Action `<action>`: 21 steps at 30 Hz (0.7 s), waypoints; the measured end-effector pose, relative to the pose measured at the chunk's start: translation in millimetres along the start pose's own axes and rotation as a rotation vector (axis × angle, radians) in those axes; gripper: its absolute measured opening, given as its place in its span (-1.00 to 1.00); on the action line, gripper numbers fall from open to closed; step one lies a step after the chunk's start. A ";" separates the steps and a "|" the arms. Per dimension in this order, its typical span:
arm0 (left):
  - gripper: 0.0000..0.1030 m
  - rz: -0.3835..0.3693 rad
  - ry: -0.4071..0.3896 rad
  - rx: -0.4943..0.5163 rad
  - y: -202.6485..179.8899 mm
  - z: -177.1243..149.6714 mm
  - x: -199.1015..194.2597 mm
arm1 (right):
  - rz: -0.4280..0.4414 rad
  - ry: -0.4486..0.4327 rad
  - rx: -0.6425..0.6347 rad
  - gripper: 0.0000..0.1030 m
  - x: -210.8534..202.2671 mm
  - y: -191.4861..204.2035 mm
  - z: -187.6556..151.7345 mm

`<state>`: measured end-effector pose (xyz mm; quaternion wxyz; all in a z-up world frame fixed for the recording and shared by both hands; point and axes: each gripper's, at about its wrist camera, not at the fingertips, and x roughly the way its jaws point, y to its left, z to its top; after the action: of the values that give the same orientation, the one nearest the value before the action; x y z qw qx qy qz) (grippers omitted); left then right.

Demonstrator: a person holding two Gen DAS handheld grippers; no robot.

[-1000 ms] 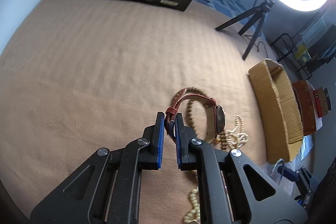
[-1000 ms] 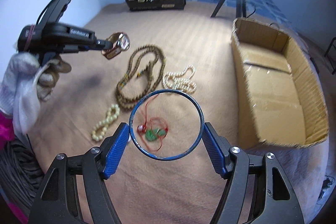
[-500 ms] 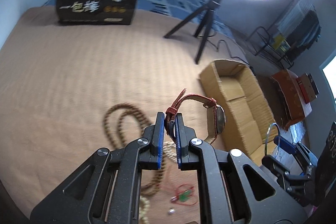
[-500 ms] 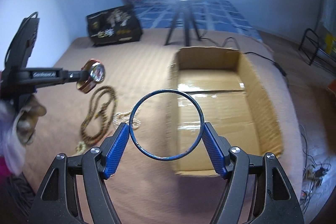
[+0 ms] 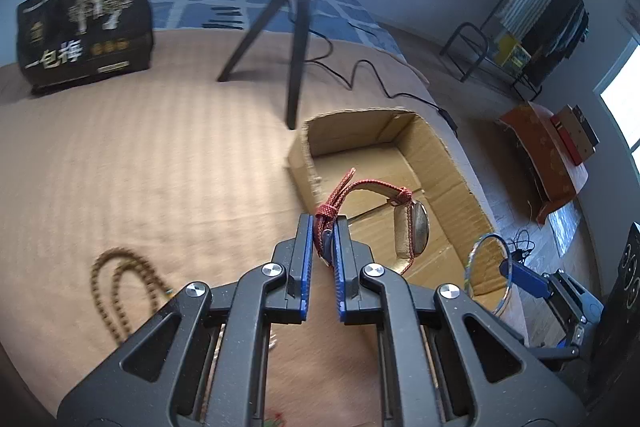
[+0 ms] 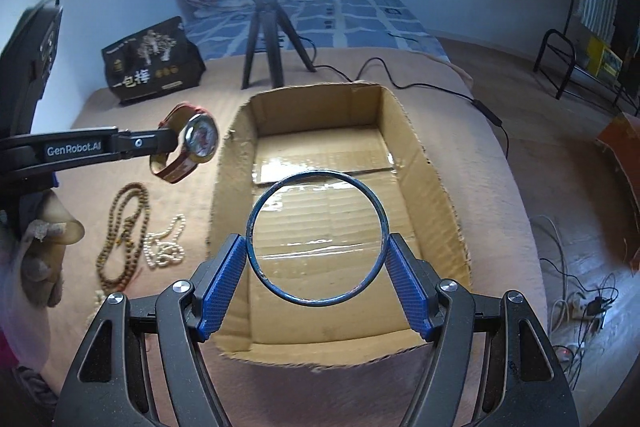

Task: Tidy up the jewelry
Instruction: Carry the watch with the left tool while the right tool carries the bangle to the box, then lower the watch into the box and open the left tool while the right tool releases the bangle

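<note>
My left gripper [image 5: 323, 227] is shut on the red strap of a wristwatch [image 5: 412, 231], held in the air at the left rim of an open cardboard box [image 5: 440, 147]. In the right wrist view the watch [image 6: 198, 139] hangs just left of the box [image 6: 436, 195]. My right gripper [image 6: 318, 255] is shut on a thin blue bangle [image 6: 256, 203], held over the box's near half. The bangle also shows in the left wrist view [image 5: 474, 251].
A brown bead necklace [image 6: 120, 227] and a white pearl string [image 6: 166, 247] lie on the tan blanket left of the box. A black tripod [image 6: 266, 39] and a dark printed box [image 6: 150, 67] stand behind. A cable [image 6: 440, 83] runs past the box's far right.
Both grippers have swung right from the jewelry pile to the cardboard box, the left with the watch, the right with the bangle. Both grips are unchanged.
</note>
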<state>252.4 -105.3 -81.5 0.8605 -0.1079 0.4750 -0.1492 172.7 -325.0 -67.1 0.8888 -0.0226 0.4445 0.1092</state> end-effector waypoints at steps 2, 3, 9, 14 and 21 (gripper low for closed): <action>-0.85 0.003 0.006 0.011 -7.5 2.9 7.6 | -0.006 0.009 0.006 0.37 3.6 -5.6 1.5; -0.85 0.005 0.009 0.016 -11.1 4.3 12.0 | -0.009 0.012 0.009 0.37 4.4 -7.0 1.4; -0.85 0.016 0.028 0.028 -24.1 9.1 31.5 | -0.019 0.030 0.040 0.37 12.1 -18.2 3.6; -0.85 0.017 0.039 0.030 -28.0 12.0 38.8 | -0.008 0.032 0.030 0.38 13.8 -16.2 5.6; -0.67 -0.006 0.044 0.031 -29.4 13.6 39.4 | -0.026 0.029 0.027 0.38 13.5 -14.5 7.2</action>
<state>279.3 -146.3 -95.6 0.8510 -0.0927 0.4912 -0.1614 189.3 -335.8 -74.4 0.8838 -0.0179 0.4585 0.0912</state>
